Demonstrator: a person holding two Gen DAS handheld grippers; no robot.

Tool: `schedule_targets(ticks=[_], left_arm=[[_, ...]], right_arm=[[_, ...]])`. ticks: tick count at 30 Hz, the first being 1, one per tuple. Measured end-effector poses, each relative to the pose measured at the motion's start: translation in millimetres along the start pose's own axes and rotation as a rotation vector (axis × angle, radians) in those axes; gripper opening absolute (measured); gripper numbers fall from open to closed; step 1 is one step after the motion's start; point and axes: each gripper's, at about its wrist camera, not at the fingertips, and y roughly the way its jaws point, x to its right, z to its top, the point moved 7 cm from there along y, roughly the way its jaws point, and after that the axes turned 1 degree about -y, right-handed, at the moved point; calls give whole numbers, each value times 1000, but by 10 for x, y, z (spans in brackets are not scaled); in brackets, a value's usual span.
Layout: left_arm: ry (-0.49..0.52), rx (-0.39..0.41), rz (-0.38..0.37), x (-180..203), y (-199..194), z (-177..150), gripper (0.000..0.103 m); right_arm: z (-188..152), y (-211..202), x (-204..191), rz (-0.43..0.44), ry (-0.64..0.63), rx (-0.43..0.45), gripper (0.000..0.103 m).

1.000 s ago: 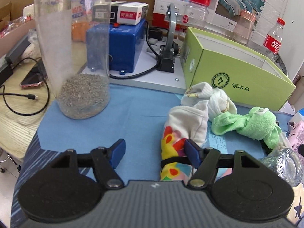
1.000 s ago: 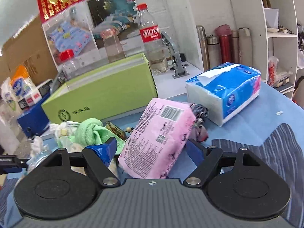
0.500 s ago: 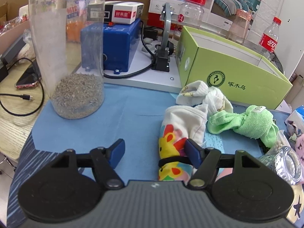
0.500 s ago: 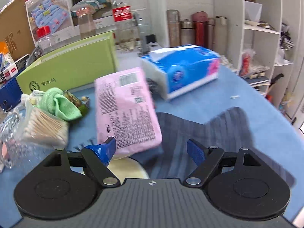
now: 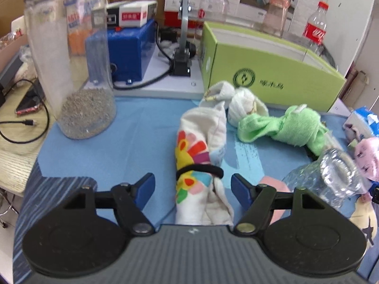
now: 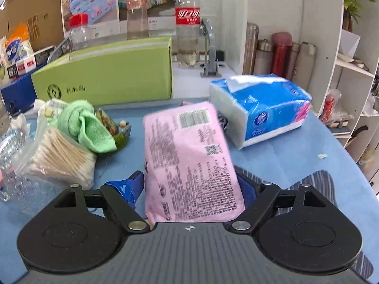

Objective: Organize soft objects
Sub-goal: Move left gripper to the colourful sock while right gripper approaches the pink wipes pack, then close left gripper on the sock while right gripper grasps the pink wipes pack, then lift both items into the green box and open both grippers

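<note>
A blue cloth [image 5: 132, 142] covered the worktop, with a green box [image 5: 267, 75] along its back edge. At the left stood a clear jar [image 5: 71, 71] holding grey grit. The left gripper [image 5: 193, 187] had its jaws apart on either side of a white printed cloth roll [image 5: 201, 156] bound by a black band and lying flat. A knotted green towel [image 5: 284, 127] lay further right. The right gripper [image 6: 189, 187] was clamped on a pink packet [image 6: 189, 161], with a blue tissue pack [image 6: 263, 108] beyond.
</note>
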Motion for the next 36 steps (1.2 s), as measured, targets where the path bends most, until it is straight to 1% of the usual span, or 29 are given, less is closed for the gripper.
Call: schedule_targets(ticks=[1,3,6,9,14,15,16,17,18,19,21,23,25,28,30,32,36], left_arm=[[-2,-13,2,5,51,-15,72],[-7,-25,6,-14,123,-28,72],[7,-12,27,-23,151,1,72],[6,-2,28,-20,175,26,72],[44,12,32,8,177,-4,72],[44,16,31,6,168,-12,68],[47,22,30,3,159,-19,59],[43,23,16,7,143,-20,53],[31,22,-12,13,121,-17,40],[20,24,-22,14,94,-10,36],[26,42,-10,9,36,4,34],[28,59,3,-19,-39,12,34],[22,71,-2,-57,-151,38,34],[32,108,6,-77,-327,156,34],[47,148,13,-51,-444,313,34],[66,182,15,6,-515,503,34],[106,253,2,229,-545,1006,34]], right_arm=[[-41,32,-5,-3,-1,-16,70],[-71,39,24,10,34,13,71],[-65,65,37,-3,37,19,74],[-69,81,37,-5,32,35,76],[-68,61,40,-2,22,26,76],[-73,44,36,7,19,27,72],[-85,16,20,25,7,38,69],[-106,-12,5,39,-10,53,61],[-124,-44,5,46,-13,64,53],[-136,-80,8,61,-8,66,53],[-151,-186,14,88,12,91,52],[-149,-306,15,89,4,112,51],[-105,-446,12,101,-6,134,51],[95,-650,-12,123,-23,200,51],[298,-722,-49,149,-37,249,52],[535,-709,-87,186,-55,277,52],[1118,-521,-231,215,-117,322,52]])
